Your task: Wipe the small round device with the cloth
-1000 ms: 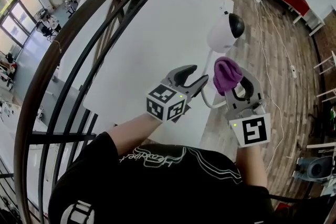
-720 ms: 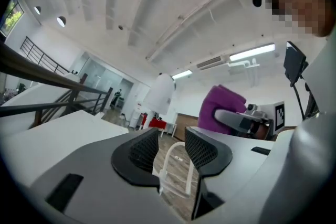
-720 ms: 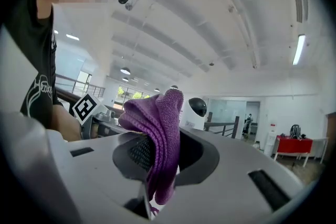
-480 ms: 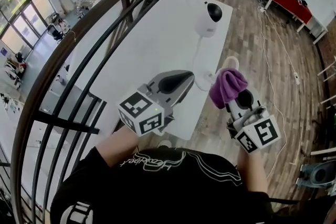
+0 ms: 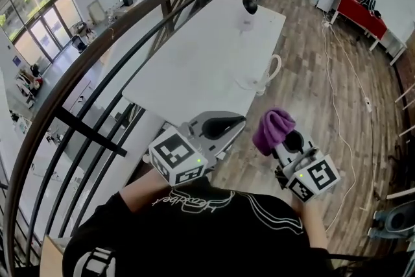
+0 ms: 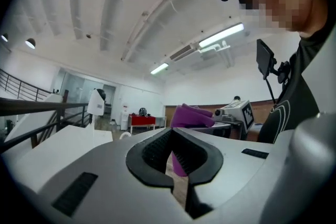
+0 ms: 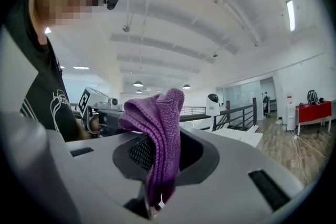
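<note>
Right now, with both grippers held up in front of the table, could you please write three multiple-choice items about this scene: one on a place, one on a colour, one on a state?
1. Where does the small round device stand?
A. At the far end of the white table
B. At the near edge of that table
C. Under that table

2. What colour is the cloth?
A. Yellow
B. Purple
C. Green

3. How do the jaws of the left gripper stand?
A. Wide apart
B. Shut on the cloth
C. Shut on nothing

Answers:
1 A: the head view shows it far up the tabletop.
2 B: the right gripper clamps purple fabric.
3 C: the left gripper view shows its jaws together, just closed, with nothing between them.
</note>
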`<move>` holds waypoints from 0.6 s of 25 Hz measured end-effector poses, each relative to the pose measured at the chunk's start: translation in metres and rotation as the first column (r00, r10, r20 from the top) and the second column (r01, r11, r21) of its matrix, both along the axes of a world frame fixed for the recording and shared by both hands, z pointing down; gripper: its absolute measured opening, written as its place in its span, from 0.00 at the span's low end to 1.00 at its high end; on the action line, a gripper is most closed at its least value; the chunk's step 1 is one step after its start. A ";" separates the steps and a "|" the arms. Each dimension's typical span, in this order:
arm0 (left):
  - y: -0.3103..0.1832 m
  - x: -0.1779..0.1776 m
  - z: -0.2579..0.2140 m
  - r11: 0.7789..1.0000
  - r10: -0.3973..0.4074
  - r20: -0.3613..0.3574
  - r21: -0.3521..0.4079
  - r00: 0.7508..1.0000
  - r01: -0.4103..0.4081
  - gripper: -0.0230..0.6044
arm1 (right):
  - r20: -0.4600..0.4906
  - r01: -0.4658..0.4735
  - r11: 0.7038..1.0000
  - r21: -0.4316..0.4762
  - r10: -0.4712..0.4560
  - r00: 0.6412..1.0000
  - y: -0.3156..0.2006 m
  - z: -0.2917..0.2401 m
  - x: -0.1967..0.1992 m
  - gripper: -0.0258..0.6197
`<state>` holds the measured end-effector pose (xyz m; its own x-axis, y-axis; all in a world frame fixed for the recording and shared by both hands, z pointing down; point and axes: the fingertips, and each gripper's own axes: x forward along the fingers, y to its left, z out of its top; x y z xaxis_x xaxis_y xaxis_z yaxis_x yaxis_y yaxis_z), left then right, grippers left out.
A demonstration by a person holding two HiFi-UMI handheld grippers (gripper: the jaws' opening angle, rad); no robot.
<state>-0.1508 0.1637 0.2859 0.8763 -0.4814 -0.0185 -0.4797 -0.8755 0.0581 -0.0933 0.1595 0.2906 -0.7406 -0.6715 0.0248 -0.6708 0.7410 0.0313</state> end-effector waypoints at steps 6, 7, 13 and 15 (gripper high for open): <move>0.049 0.005 0.016 0.999 0.008 0.027 -0.044 1.000 -0.007 0.05 | 0.007 0.008 0.999 -0.052 -0.008 1.000 0.047 0.019 0.013 0.13; 0.053 0.007 0.019 0.999 0.007 0.031 -0.051 0.999 -0.005 0.05 | 0.009 0.007 0.999 -0.054 -0.006 1.000 0.051 0.021 0.016 0.13; 0.072 0.021 0.024 0.997 0.030 0.039 -0.065 0.999 -0.027 0.05 | 0.034 0.003 0.998 -0.059 -0.001 0.999 0.065 0.026 0.029 0.13; 0.075 0.025 0.023 0.997 0.034 0.044 -0.065 0.998 -0.031 0.05 | 0.034 0.006 0.998 -0.060 -0.004 0.999 0.070 0.025 0.030 0.13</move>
<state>-0.1261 0.2390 0.3087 0.8909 -0.4514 0.0515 -0.4543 -0.8860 0.0932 -0.0632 0.2295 0.3154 -0.7448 -0.6661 0.0404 -0.6673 0.7439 -0.0359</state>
